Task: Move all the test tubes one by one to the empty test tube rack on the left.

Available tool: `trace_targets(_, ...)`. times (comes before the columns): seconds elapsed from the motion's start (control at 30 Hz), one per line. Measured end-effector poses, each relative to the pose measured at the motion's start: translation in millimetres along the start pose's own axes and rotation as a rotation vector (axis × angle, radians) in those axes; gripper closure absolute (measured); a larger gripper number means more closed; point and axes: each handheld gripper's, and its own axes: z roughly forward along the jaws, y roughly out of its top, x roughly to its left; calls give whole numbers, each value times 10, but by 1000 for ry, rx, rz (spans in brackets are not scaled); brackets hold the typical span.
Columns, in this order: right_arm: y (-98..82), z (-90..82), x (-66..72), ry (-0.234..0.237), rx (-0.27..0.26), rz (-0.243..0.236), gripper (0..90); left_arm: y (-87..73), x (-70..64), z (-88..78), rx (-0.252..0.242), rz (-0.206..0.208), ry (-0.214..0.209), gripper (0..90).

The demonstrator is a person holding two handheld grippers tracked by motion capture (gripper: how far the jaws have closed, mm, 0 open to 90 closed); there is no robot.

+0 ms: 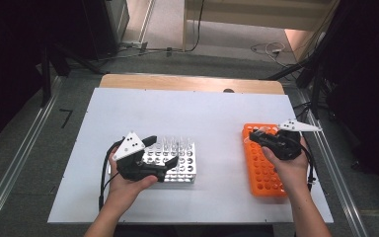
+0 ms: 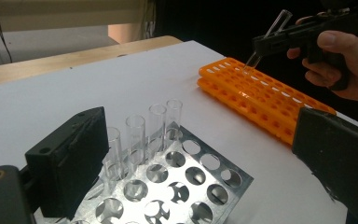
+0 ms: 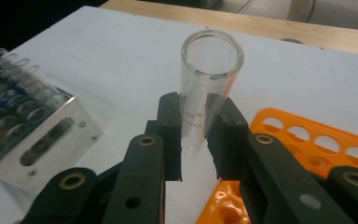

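1. White sheeting is covering the tabletop [image 1: 202, 113], with a strip of bare wood showing along its far edge and grey floor lying beyond.
2. At the right side, the right claw [image 3: 196, 140] is gripping a clear glass test tube [image 3: 207, 88], its two black jaws pressing the tube's lower part while the open mouth is standing clear above them.
3. From the left gripper view, that tube [image 2: 266, 39] is slanting, its lower tip hanging just over the far end of the orange rack [image 2: 265, 95].
4. The orange rack [image 1: 262, 170] is lying flat near the tabletop's right edge, under the person's right hand [image 1: 290, 165].
5. Well apart to the left, the left claw [image 1: 165, 150] is resting open, its jaws spread wide over a metal rack [image 1: 182, 165].
6. Several empty glass tubes [image 2: 157, 126] are standing upright in a row in the metal rack [image 2: 191, 186], between the spread jaws.
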Motion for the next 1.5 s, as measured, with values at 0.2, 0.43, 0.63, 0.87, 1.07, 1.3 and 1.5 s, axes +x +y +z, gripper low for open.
trace_targets(0.2, 51, -10, 214, 62, 3, -45, 736, 25, -22, -15, -6, 9, -4, 31)
trace_targets(0.43, 85, 6, 444, 143, 2, -86, 737, 48, -68, -14, -10, 14, -15, 31)
trace_targets(0.63, 102, 34, 673, 202, 14, -123, 737, 72, -117, -15, -15, 20, -28, 31)
trace_targets(0.87, 86, 90, 881, 259, 32, -150, 737, 105, -191, -6, -15, 32, -49, 31)
trace_targets(1.07, 58, 147, 1065, 299, 52, -186, 736, 130, -253, -2, -16, 48, -69, 31)
trace_targets(1.3, 38, 177, 1251, 341, 68, -224, 737, 168, -344, 1, -22, 63, -101, 33)
trace_targets(1.5, 6, 222, 1393, 373, 86, -257, 736, 182, -399, 12, -18, 80, -141, 52)
